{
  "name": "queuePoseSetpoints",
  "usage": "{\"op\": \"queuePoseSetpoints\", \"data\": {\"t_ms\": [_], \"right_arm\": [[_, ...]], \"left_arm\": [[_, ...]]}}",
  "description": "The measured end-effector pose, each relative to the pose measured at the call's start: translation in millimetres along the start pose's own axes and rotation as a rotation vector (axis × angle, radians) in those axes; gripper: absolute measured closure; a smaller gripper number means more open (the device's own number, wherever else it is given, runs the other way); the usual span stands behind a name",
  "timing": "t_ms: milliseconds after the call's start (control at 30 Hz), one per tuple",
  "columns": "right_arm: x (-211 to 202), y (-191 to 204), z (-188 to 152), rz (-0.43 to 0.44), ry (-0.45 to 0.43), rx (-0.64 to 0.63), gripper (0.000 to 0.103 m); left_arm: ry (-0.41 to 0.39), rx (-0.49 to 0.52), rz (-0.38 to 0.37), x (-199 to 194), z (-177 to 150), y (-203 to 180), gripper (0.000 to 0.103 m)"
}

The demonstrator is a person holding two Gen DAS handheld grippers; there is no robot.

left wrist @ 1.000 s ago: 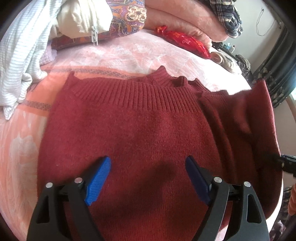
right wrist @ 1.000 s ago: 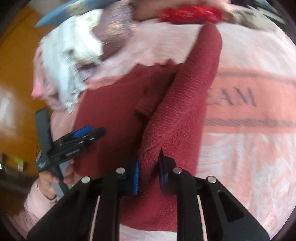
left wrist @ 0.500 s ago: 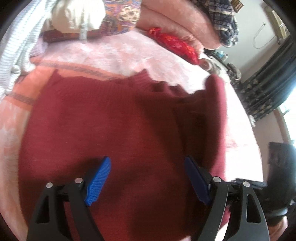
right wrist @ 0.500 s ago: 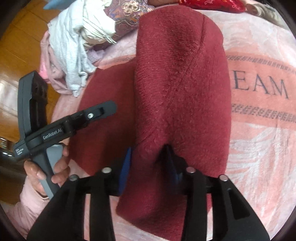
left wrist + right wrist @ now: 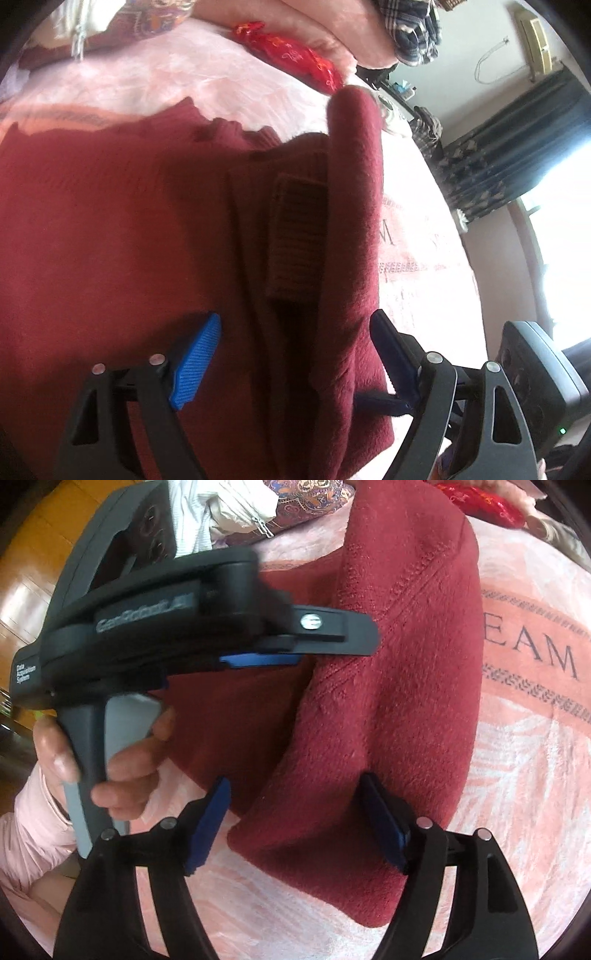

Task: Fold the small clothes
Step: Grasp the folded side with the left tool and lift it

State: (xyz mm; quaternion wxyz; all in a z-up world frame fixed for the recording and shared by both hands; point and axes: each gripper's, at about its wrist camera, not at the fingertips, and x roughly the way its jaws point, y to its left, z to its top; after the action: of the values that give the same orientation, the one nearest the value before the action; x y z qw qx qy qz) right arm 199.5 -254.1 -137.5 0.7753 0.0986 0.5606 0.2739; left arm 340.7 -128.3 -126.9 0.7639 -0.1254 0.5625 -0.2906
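A dark red knit sweater [image 5: 110,229] lies on a pink blanket [image 5: 417,258]. Its right side is folded inward, with a sleeve and ribbed cuff [image 5: 295,236] lying under the raised fold [image 5: 354,192]. My left gripper [image 5: 295,350] is open, its blue pads on either side of the fold, close above the cloth. My right gripper [image 5: 295,819] is open around the folded sleeve end [image 5: 388,701], holding nothing. The left gripper also shows in the right wrist view [image 5: 258,650], held by a hand over the sweater.
A pile of clothes, a red pouch [image 5: 295,55] and pink bedding lie at the bed's far side. White and patterned clothes [image 5: 236,502] lie at the far left. The blanket [image 5: 528,657] bears printed letters. Dark curtains [image 5: 517,140] and a window are at right.
My right gripper carried the sleeve side over onto the sweater and opened, letting it go. My left gripper moved right toward the fold and stayed open.
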Motion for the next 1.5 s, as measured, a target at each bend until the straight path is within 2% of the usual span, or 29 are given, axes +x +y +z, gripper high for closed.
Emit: {"op": "queuePoseSetpoints", "data": {"t_ms": [100,267,433,467,500,800,967,1067,1333,1500], "right_arm": [[-3,-3,-3,0.014,0.003,0.013,0.029],[-12,-12,-5,0.041,0.015,0.059,0.029],[-27,-32,-11,0.071,0.02,0.122,0.029],[-27,-33,-12,0.079,0.023,0.128,0.029],[-25,-34,-14,0.077,0.032,0.134,0.029],[-9,-19,-16,0.01,0.06,0.085,0.03],[-11,-27,-14,-0.035,0.047,0.134,0.043],[-12,-27,-16,-0.066,0.044,0.12,0.045],[-10,-27,-18,-0.068,0.036,0.111,0.047],[-14,-20,-25,-0.102,0.032,0.071,0.046]], "left_arm": [[0.016,0.024,0.068,10,1,-6,0.02],[0.006,0.043,0.09,18,-1,-15,0.018],[-0.017,0.093,0.094,25,0,-29,0.059],[-0.019,0.092,0.072,25,0,-30,0.068],[-0.005,0.087,0.009,27,0,-31,0.083],[-0.026,0.125,0.021,28,-3,-38,0.085],[-0.047,0.167,0.026,26,-6,-35,0.086],[-0.055,0.173,0.018,29,-4,-37,0.086],[-0.078,0.17,0.017,20,-12,-32,0.087],[-0.104,0.175,0.012,12,-17,-28,0.088]]}}
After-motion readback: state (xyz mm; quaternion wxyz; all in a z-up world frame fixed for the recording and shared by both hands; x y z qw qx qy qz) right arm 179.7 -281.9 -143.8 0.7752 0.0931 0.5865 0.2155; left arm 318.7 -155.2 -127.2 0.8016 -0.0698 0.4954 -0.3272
